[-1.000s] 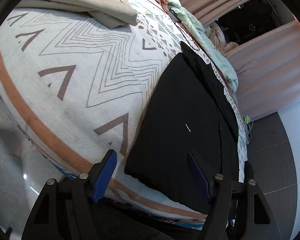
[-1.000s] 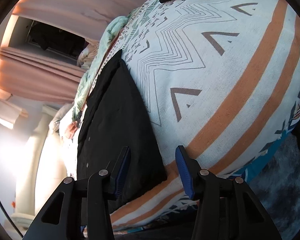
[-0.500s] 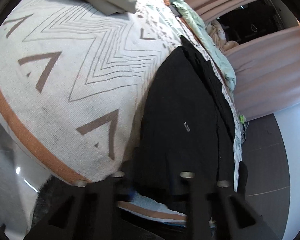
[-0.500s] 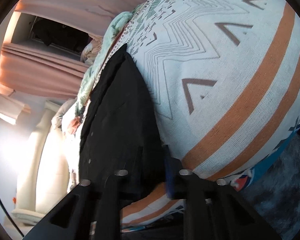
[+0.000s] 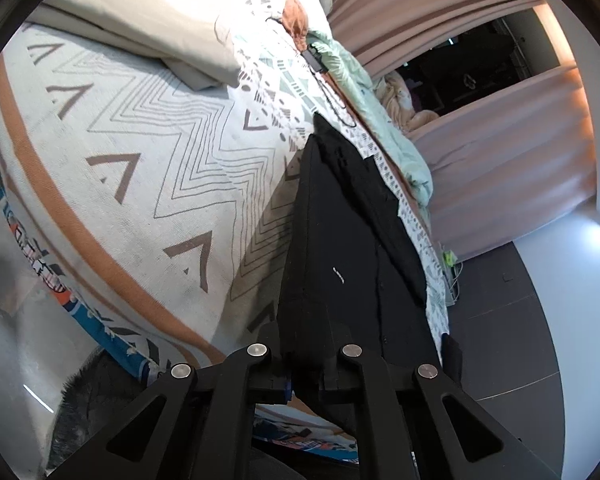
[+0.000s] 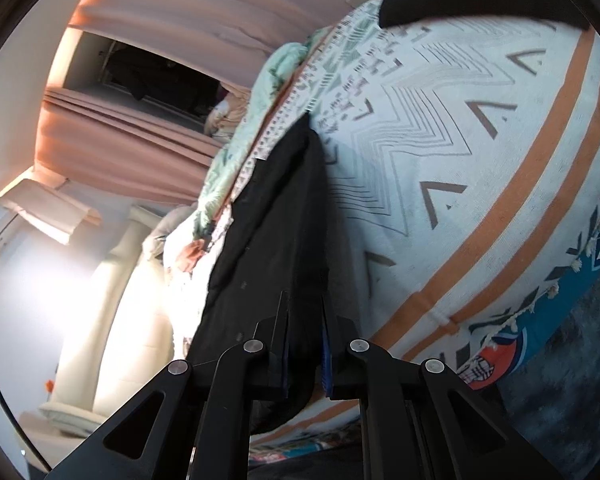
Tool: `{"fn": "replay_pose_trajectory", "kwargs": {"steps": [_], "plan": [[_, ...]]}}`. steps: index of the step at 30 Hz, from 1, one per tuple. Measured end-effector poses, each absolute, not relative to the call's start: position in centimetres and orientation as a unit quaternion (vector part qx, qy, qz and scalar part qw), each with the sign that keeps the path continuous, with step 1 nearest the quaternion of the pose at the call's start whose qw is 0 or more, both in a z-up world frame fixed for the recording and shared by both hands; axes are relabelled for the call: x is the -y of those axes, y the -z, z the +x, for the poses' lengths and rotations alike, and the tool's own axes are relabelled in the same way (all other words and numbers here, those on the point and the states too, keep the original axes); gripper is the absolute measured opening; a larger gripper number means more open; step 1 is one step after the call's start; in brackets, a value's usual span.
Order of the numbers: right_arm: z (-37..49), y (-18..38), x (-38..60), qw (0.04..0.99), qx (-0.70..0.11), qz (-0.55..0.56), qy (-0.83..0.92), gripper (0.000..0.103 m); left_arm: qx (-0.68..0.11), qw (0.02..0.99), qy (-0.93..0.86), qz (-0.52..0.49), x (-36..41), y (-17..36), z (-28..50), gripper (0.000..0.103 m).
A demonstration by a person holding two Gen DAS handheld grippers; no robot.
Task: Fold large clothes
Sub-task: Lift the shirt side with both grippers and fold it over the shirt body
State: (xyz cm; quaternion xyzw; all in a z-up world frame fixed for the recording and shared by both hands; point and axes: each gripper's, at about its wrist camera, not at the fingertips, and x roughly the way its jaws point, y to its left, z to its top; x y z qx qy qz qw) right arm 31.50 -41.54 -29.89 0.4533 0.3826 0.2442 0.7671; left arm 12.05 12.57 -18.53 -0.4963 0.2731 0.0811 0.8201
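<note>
Both tools (image 5: 305, 376) (image 6: 306, 354) pinch garment (image 5: 340, 240).

Zigzag-patterned bedspread (image 5: 148, 168) over bed — beige pillow (image 5: 148, 28), mint quilt (image 5: 380, 120), pink curtains (image 5: 512, 160); possibly cable (image 5: 332, 96).

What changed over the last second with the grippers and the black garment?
Both grippers went from open to shut. The left gripper closed on the near edge of the black garment, and the right gripper closed on it too. That edge now rises off the blanket instead of lying flat. The blanket and the curtains stayed as they were.
</note>
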Motion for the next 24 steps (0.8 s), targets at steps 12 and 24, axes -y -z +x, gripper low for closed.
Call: {"fn": "replay_pose_trajectory", "kwargs": {"steps": [12,24], "plan": [[25.6,22.0,43.5,0.767,-0.322,0.467,-0.300,0.012,-0.215,0.841,-0.068,-0.491,-11.6,11.1,5.1,0.007],[21.3,17.2,45.4,0.759,-0.274,0.486,-0.337,0.012,-0.161,0.857,-0.055,-0.486,-10.8,4.9,-0.3,0.007]]}}
